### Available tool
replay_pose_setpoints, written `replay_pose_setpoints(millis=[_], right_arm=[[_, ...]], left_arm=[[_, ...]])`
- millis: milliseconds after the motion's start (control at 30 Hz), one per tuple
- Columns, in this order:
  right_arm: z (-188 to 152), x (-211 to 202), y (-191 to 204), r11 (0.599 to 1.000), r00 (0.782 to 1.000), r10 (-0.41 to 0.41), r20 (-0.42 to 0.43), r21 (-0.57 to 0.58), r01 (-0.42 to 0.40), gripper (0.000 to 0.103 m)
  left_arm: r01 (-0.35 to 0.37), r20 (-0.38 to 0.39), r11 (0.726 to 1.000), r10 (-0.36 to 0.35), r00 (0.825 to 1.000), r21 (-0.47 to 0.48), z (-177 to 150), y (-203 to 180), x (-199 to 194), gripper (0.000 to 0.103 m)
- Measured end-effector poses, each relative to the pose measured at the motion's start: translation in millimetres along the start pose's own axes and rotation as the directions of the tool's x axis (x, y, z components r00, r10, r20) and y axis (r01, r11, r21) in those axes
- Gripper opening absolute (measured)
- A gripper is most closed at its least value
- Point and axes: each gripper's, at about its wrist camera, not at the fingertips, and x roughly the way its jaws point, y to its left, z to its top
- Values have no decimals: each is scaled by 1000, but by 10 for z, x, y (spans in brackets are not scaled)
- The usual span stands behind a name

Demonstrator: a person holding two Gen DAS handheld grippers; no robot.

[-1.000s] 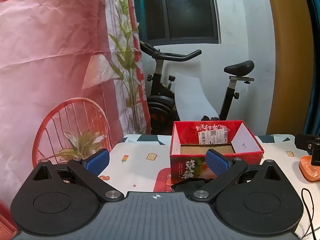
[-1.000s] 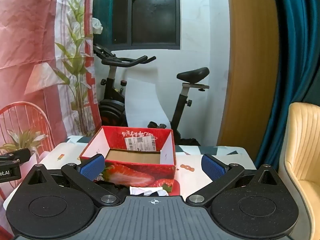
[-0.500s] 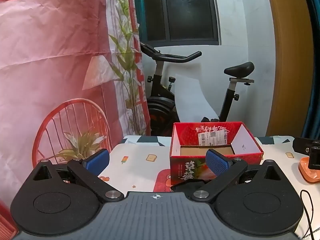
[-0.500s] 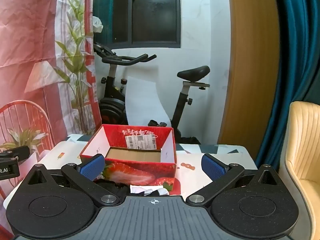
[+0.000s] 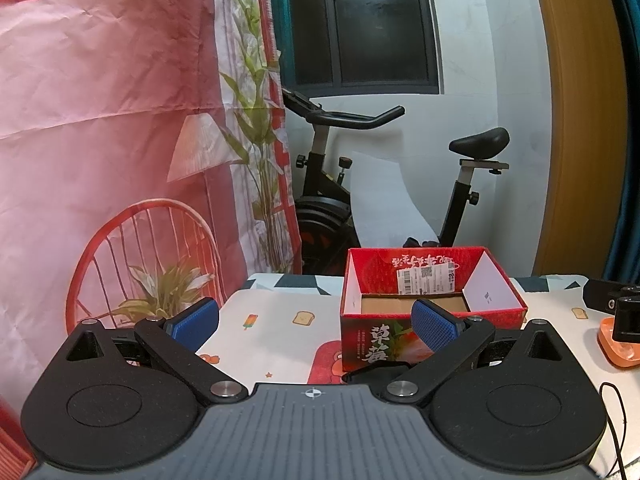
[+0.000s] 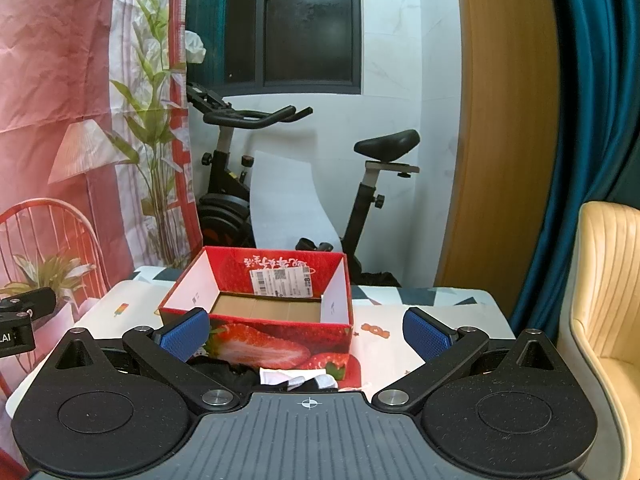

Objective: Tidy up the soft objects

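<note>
An open red strawberry-print box [image 5: 432, 280] [image 6: 260, 332] stands on the patterned table, its cardboard floor bare. Black and white soft items [image 6: 296, 380] lie on the table in front of the box, mostly hidden under my right gripper's body. My left gripper [image 5: 314, 322] is open and empty, hovering left of and before the box. My right gripper [image 6: 306, 332] is open and empty, hovering just before the box's front wall, above the soft items.
The table [image 5: 280, 324] carries a cartoon-print cloth. An orange object [image 5: 618, 344] and the other gripper's black body sit at the right edge. An exercise bike [image 6: 280, 184] stands behind the table. A cream chair [image 6: 604, 304] is at right.
Both views have shifted very slightly; the box sits a little lower in the right wrist view. Both grippers stay open.
</note>
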Motion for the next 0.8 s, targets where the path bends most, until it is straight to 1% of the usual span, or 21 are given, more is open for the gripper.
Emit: replay_pose_setpoints(millis=[333, 533, 700, 733, 800], right_arm=[[-34, 37, 37, 1000, 1000, 0, -2, 1, 0, 103], [10, 31, 43, 1000, 1000, 0, -5, -1, 0, 103], [-61, 52, 82, 1000, 1000, 2, -3, -5, -2, 103], [-170, 69, 70, 1000, 1000, 3, -5, -4, -3, 103], [-174, 68, 68, 1000, 1000, 3, -6, -4, -3, 103]], left_arm=[[0, -2, 1000, 0, 1000, 0, -3, -12, -4, 103], [1, -5, 1000, -1, 1000, -1, -17, -14, -11, 103], [4, 3, 1000, -4, 1000, 2, -20, -12, -19, 103], [6, 6, 1000, -6, 1000, 3, -25, -10, -22, 103], [9, 11, 1000, -9, 1000, 5, -29, -9, -23, 103]])
